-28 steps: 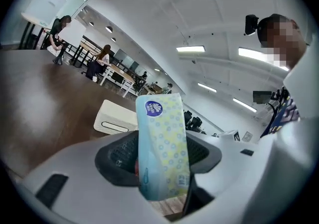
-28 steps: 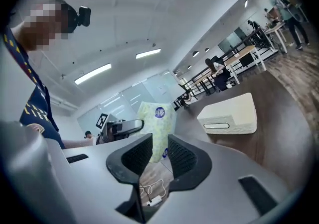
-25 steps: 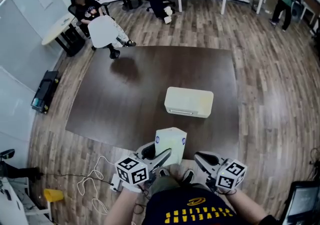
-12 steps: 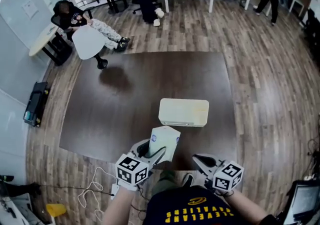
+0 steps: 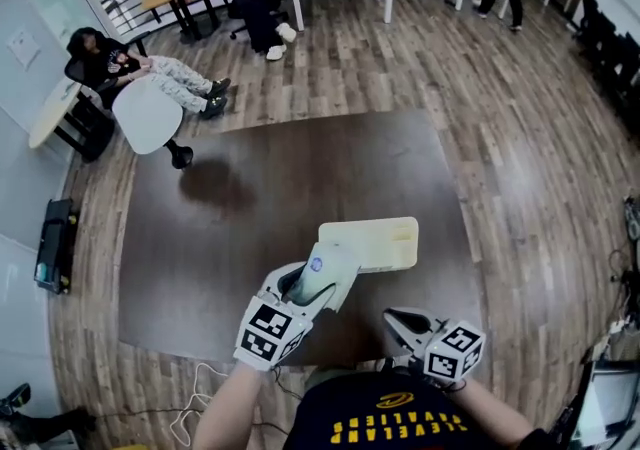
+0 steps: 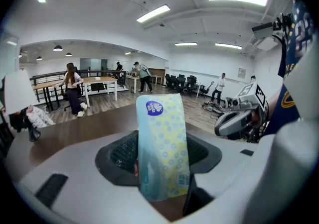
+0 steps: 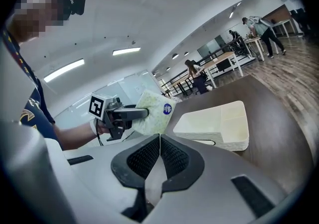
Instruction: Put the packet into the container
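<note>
The packet is grasped by your left gripper, held up just beside the near left corner of the container. Your right gripper, clenched and empty, is near you.

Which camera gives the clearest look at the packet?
The left gripper view: the packet fills the middle of the picture, its blue logo and dotted print plain. The head view shows it small from above, by the container. The right gripper view shows it sideways, partly behind the left hand-held gripper.
</note>
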{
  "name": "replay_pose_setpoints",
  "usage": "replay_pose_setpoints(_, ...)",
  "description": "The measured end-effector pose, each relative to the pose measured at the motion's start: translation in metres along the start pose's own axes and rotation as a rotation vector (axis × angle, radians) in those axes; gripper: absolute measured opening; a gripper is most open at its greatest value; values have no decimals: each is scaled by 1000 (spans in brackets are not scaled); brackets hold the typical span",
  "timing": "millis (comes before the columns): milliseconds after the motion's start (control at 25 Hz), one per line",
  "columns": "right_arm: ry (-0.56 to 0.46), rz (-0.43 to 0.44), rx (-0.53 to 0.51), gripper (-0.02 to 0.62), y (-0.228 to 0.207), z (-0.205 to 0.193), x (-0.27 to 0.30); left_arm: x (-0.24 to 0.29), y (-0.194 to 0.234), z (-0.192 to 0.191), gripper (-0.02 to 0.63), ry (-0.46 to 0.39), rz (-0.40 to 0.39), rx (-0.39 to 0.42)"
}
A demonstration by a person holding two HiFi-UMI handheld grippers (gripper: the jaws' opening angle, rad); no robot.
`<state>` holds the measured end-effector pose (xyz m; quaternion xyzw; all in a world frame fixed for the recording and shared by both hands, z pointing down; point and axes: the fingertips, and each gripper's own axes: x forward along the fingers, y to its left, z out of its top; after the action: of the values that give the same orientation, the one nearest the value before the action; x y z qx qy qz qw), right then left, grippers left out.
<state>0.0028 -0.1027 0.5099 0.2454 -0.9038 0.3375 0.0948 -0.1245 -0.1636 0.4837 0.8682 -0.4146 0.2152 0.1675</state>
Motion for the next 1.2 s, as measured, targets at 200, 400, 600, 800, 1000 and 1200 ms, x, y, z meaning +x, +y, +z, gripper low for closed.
replay_pose_setpoints(200, -9, -63, 22, 15, -4, 1, 13, 16, 7, 14, 245, 63, -71, 232)
replay_pose_setpoints(400, -4, -86, 42, 15, -4, -2, 25, 39, 7, 10, 245, 147, -135, 460)
replay_pose_setpoints(600, 12, -94, 46, 15, -12, -1, 24, 62, 4, 13, 246, 229, -150, 640)
replay_pose_setpoints(800, 32, -76, 69, 15, -22, -1, 27, 87, 3, 8, 247, 297, -167, 733)
replay_pose_setpoints(1000, 38, -61, 86, 15, -33, 3, 26, 108, 1, 7, 245, 351, -181, 780)
replay_pose_setpoints(1200, 30, -52, 109, 15, -42, 6, 27, 122, -3, -1, 245, 392, -230, 791)
